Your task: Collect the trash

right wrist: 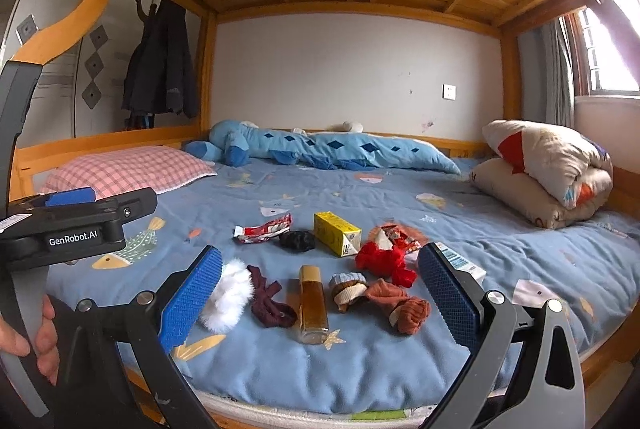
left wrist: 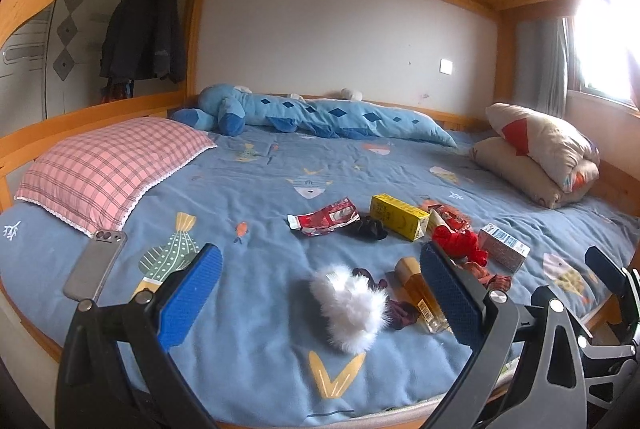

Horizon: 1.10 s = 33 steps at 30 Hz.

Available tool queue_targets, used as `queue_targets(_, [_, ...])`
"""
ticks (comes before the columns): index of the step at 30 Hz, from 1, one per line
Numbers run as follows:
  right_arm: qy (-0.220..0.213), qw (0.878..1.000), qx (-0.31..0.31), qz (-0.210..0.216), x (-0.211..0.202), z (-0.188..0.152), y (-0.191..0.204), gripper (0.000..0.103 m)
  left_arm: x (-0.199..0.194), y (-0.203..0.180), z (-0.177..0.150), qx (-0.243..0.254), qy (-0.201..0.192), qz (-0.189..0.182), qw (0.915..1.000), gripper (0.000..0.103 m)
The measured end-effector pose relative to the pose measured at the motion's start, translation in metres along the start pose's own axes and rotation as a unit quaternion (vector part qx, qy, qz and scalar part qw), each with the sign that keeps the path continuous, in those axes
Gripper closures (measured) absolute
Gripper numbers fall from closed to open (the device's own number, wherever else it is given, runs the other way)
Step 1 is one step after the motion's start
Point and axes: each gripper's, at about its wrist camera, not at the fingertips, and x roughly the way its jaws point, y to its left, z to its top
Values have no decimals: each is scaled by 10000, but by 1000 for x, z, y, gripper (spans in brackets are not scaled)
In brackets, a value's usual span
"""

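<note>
**Both grippers hovering open at the bed's edge, nothing picked yet**

The bed is carrying everything: a blue fish-print cover with the clutter lying loose near its front edge, within easy reach. A pink checked pillow, a long blue plush toy and a folded quilt are sitting well back, out of the way.

The left gripper and the right gripper are both hanging just short of the bed, fingers spread wide and holding nothing; this looks like lining up before a first pick.

The trash is mixing with clothing, which is the main nuisance. The yellow carton is lying on its side, the white carton to its right, and the red wrapper to its left, beside a black scrunchie. A second crumpled wrapper is touching the red cloth. Nearer are an amber bottle, socks and a white fluffy item, standing between the fingers and the cartons. A phone is resting by the pillow.
</note>
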Motion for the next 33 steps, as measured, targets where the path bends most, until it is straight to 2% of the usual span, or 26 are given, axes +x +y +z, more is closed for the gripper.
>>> queue_targets(13, [110, 9979, 626, 105, 1, -1, -20, 8, 6, -6, -5, 86, 83, 41, 9999, 4])
queue_targets(33, [217, 9976, 645, 116, 2, -5, -19, 8, 13, -9, -10, 140, 269, 43, 9995, 4])
